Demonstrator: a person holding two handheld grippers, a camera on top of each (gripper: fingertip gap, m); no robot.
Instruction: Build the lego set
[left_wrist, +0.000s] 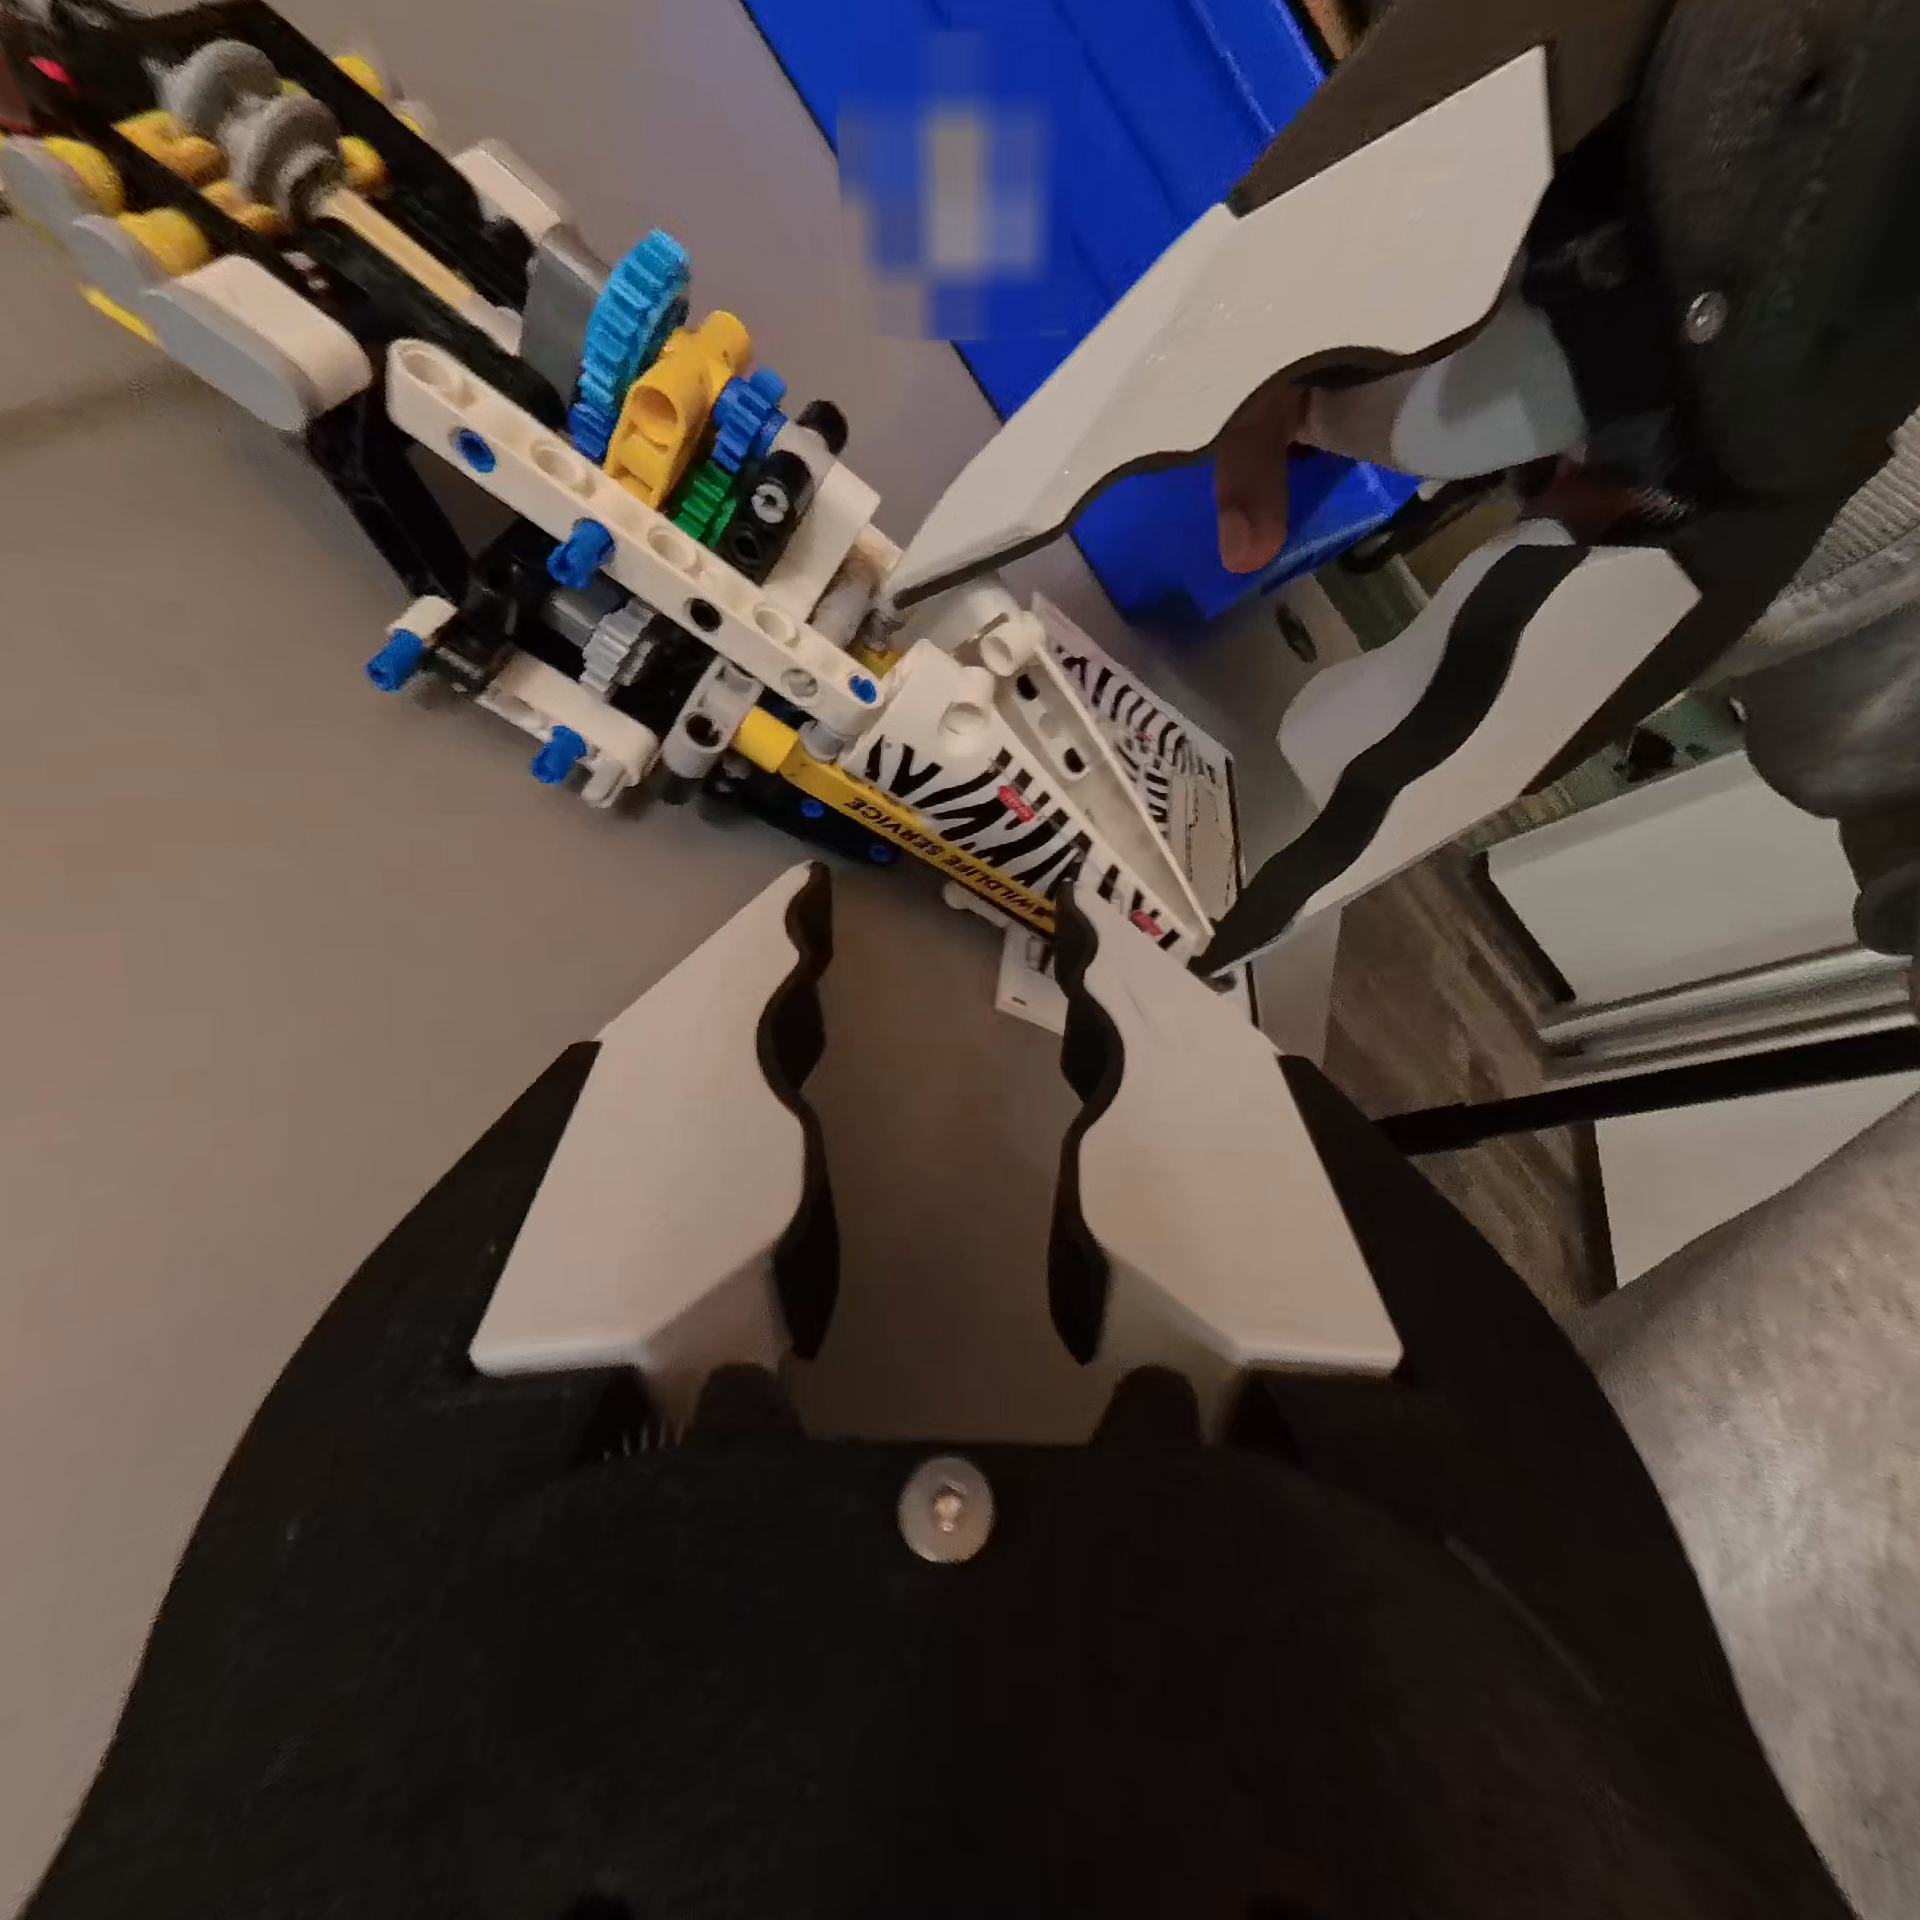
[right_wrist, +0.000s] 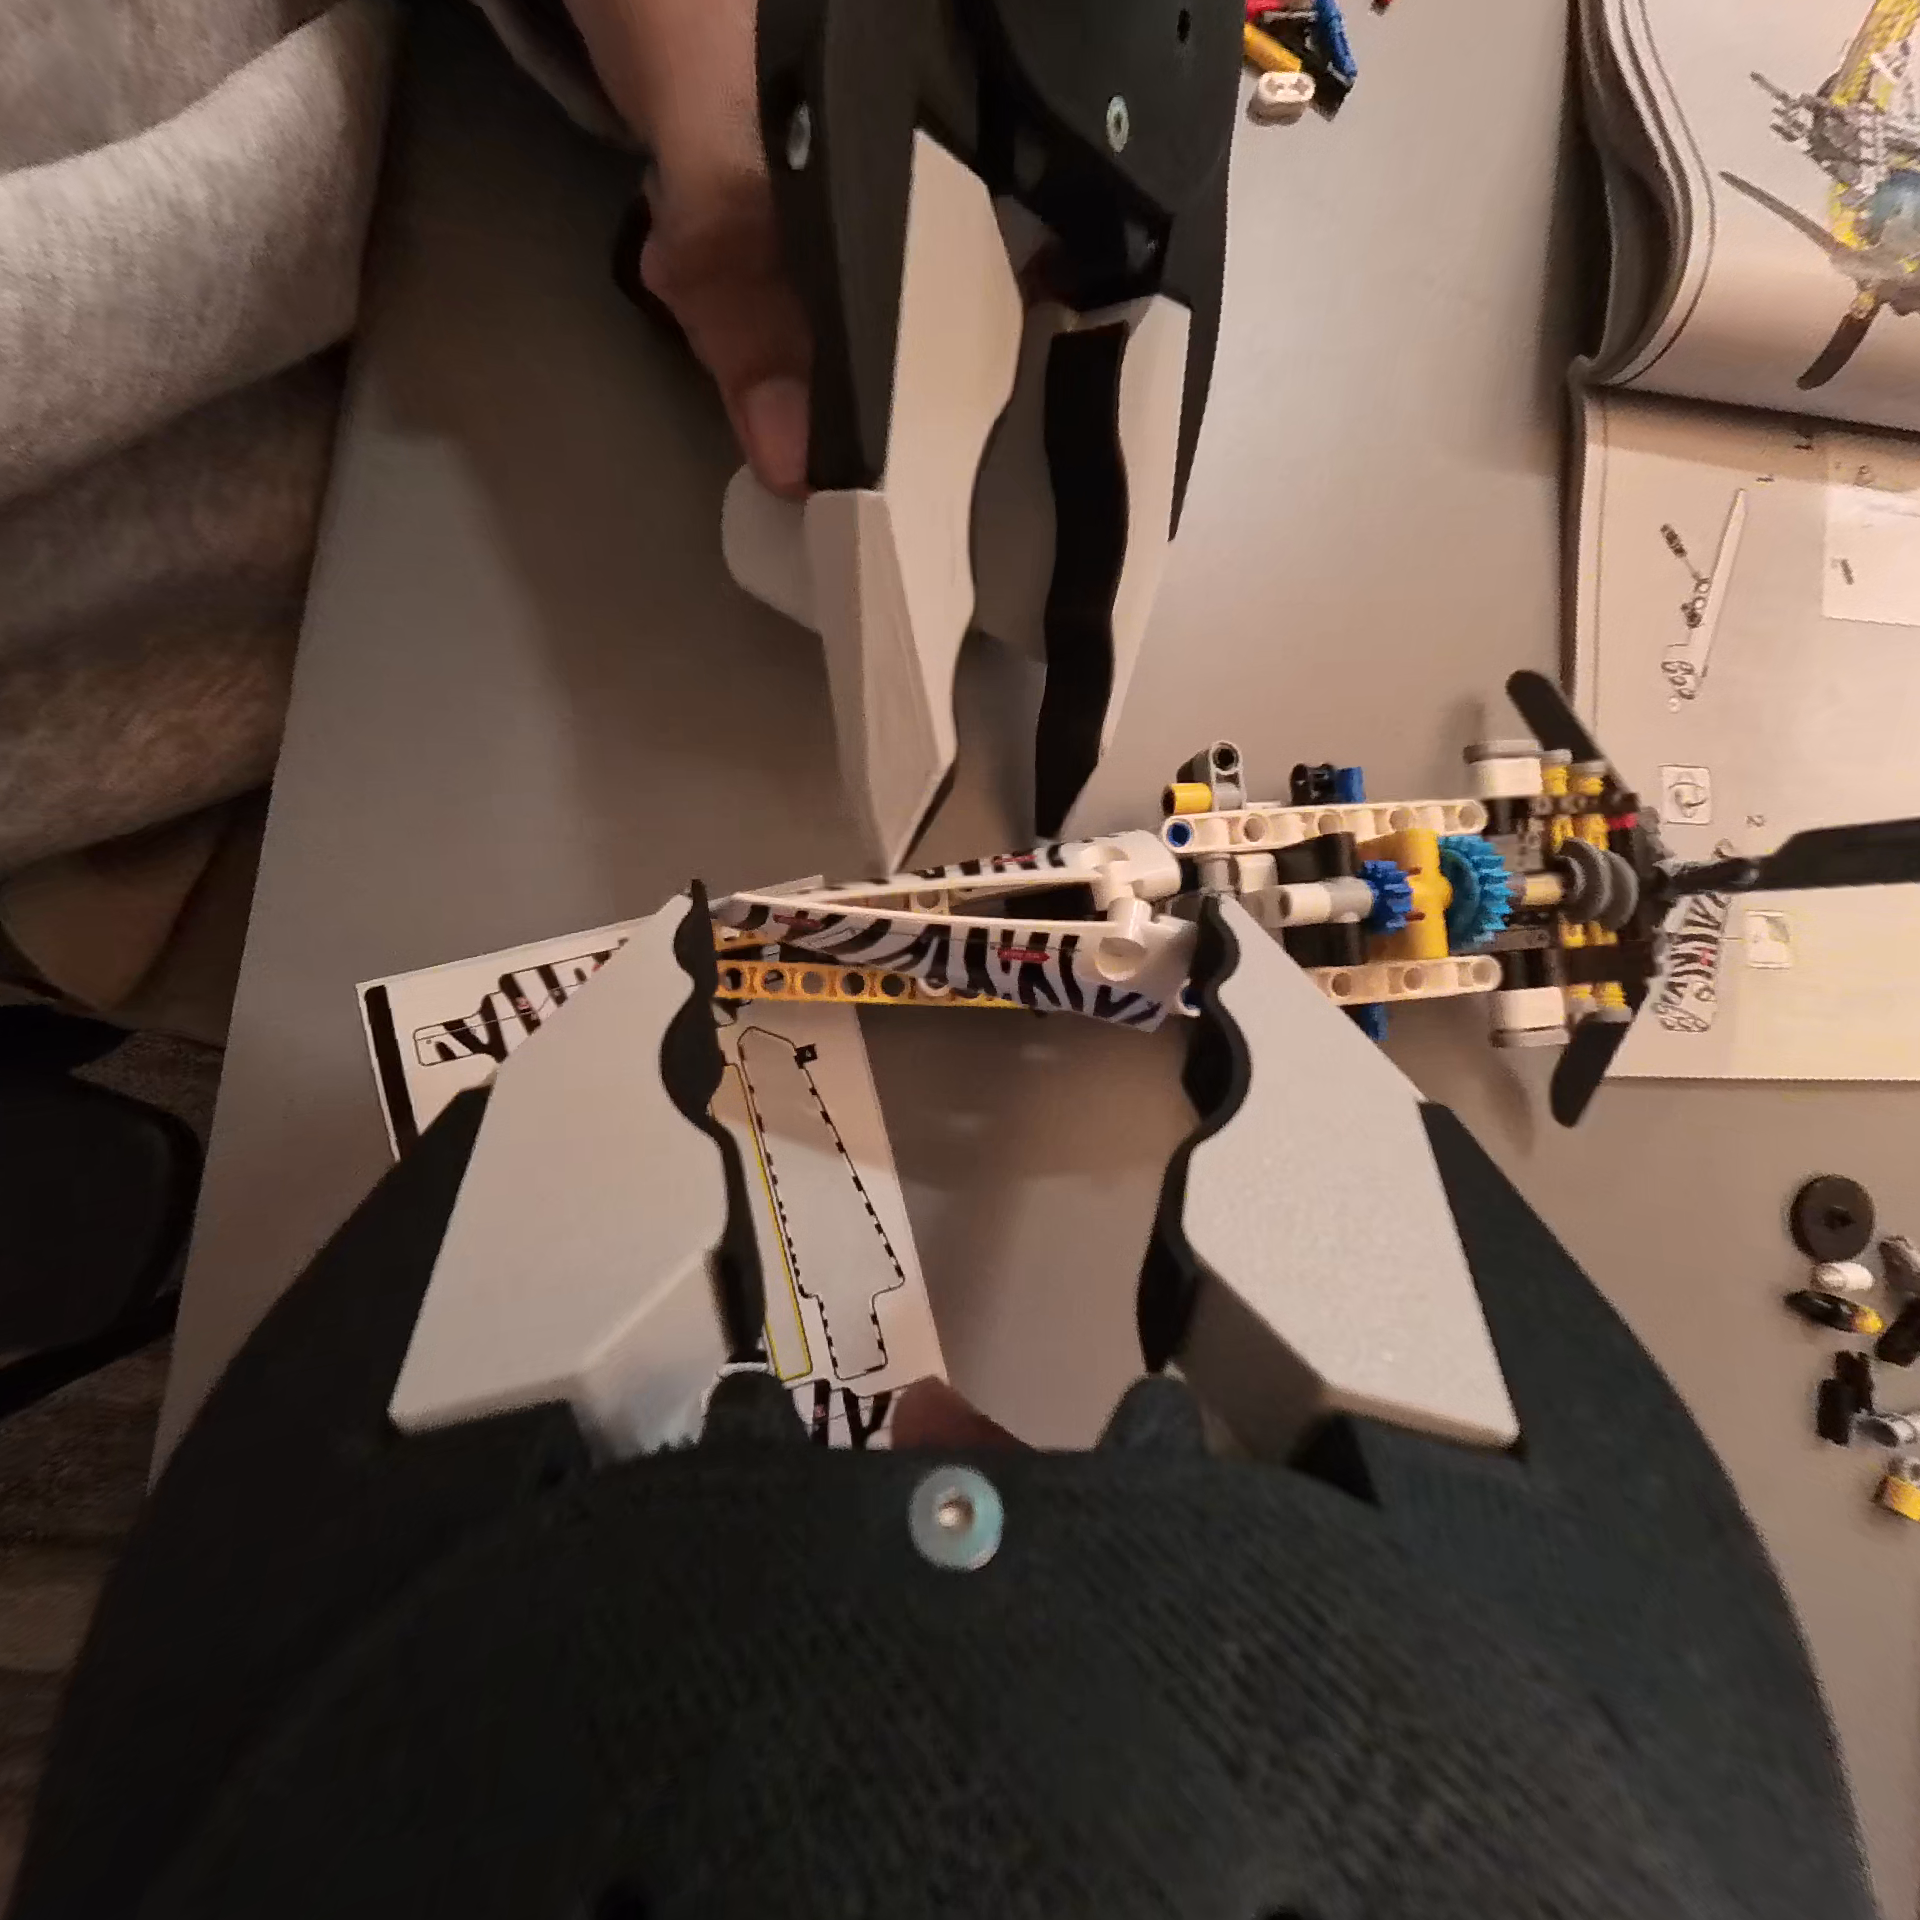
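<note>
On the grey table (left_wrist: 208, 935), as the left wrist view shows it, the lego model (left_wrist: 665, 540) lies long and low, its gear cluster of blue, yellow and green wheels held between white beams, and its zebra-striped tail panel (left_wrist: 987, 800) pointing toward the left gripper (left_wrist: 940, 904). That gripper's fingers stand apart with nothing between them, their tips just short of the striped panel. The right gripper (left_wrist: 1049, 769) comes in from the upper right, fingers spread wide, one tip touching the frame near the white beam and the other resting by the sticker sheet (left_wrist: 1195, 790) under the tail. From the right wrist view, the model (right_wrist: 1195, 914) stretches across the table with black rotor blades (right_wrist: 1558, 717) at its far end, the right gripper (right_wrist: 956, 925) open and straddling the striped tail section, and the left gripper (right_wrist: 977, 831) parted, its tips meeting the tail from above. An instruction booklet (right_wrist: 1714, 520) and loose parts (right_wrist: 1860, 1320) lie to the right. The model is probably light and rigid along its beams, yet the pin joints, gears and thin blades look likely to pop loose under a squeeze; the sturdy white or yellow beams seem the safest place to hold, and the smooth stickered panels may slip.
</note>
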